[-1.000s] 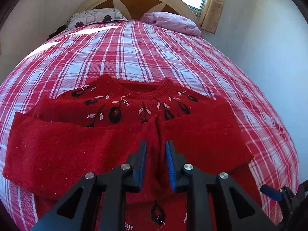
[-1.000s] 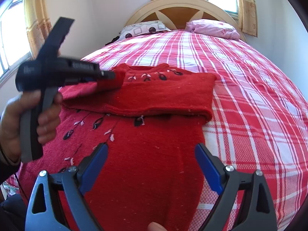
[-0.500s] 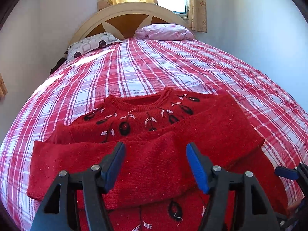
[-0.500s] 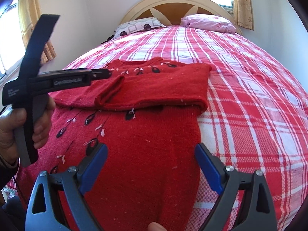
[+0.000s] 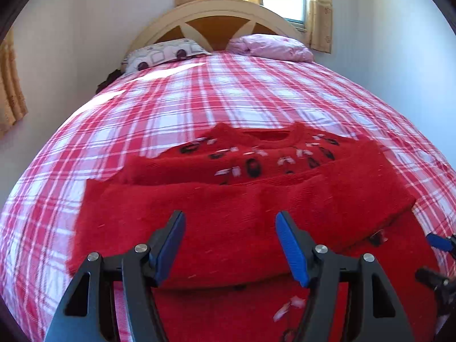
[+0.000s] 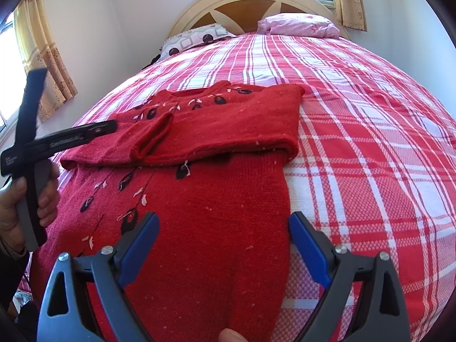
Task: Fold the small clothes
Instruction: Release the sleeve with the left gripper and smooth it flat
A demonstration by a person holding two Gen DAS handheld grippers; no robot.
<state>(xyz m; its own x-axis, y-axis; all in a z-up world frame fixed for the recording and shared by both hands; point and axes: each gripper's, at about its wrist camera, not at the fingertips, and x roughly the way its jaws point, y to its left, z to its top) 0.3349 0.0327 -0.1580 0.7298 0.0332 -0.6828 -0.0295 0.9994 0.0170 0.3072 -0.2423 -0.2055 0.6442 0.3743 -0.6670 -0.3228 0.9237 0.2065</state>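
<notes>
Left wrist view: the left gripper (image 5: 230, 245) has its blue-padded fingers (image 5: 171, 242) spread wide and grasps nothing. Just ahead and below lies the red sweater (image 5: 242, 222), flat on the bed (image 5: 228, 99), its sleeves folded across the chest in a band running side to side. The collar (image 5: 268, 138) points away toward the headboard (image 5: 219, 17), so the garment's long axis runs straight out from the fingers. Two pillows (image 5: 168, 54) sit at the far end.

Right wrist view: the right gripper (image 6: 223, 242) is likewise released, fingers (image 6: 306, 245) apart and empty, hovering over the lower body of the sweater (image 6: 205, 228). The folded sleeve band (image 6: 222, 131) lies farther ahead; the hem is at or below the bottom edge, out of sight. The left gripper (image 6: 111, 126) shows at the left, near the band's left end; from this side-on angle its opening cannot be judged.

The next fold probably brings the hem up toward the collar, along that long axis. The right gripper sits nearer the hem end, the left nearer the sleeves.
</notes>
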